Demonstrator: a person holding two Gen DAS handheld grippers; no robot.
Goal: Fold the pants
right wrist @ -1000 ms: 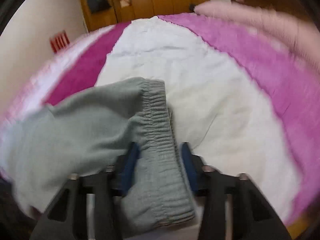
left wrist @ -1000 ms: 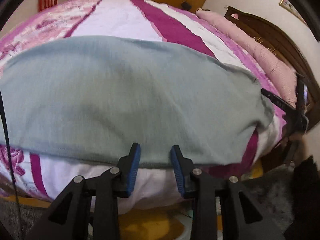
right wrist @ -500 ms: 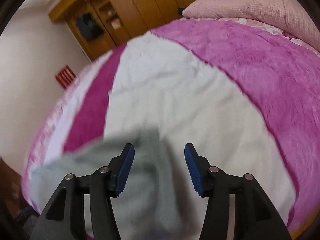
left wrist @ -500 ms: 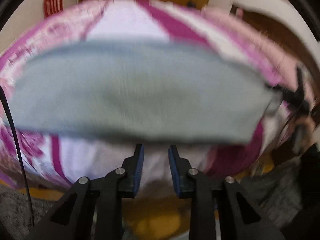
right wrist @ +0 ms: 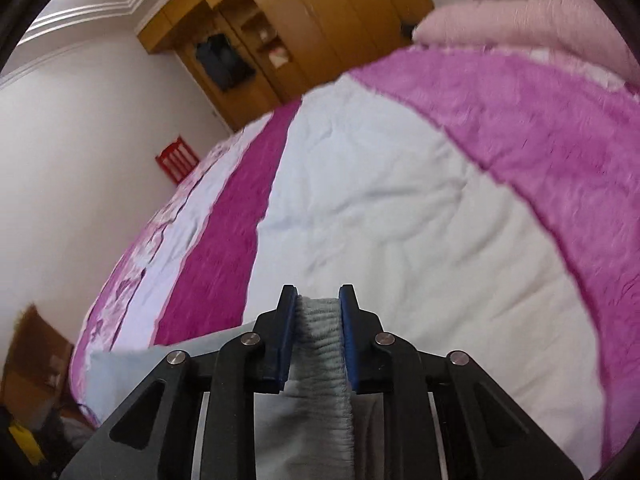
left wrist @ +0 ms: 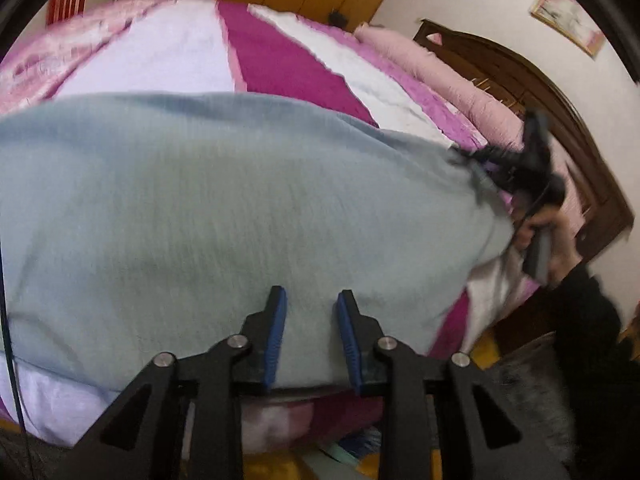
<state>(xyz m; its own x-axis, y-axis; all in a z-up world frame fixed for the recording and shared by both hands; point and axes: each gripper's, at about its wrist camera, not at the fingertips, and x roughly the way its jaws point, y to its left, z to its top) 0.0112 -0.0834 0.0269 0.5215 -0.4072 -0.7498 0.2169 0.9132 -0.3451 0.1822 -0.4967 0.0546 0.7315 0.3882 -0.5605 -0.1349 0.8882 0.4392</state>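
Clamping the ribbed waistband between its blue pads, our right gripper holds the pants' end, the elastic standing upright in the narrow gap and touching both pads. Below the jaws the grey fabric hangs down past the black linkage; to the left a pale stretch of the pants runs off along the bed edge. Ahead of the fingertips lies the quilt, white straight ahead, with a magenta band to the left and a fuzzy pink one to the right. Farther off we see a pink bolster at upper right, a wooden wardrobe beyond the bed, and a red hanging on the white wall to the left.

Our left gripper has its jaws parted, pads on either side of the pants' near edge; cloth fills the gap between them, but we cannot tell whether they touch it. The pants spread wide in front of this gripper, across the quilt near the bed's edge. At far right, blurred, the right gripper pinches the cloth's corner, with the hand below it. Beyond that stands a dark headboard, and a framed picture hangs above.
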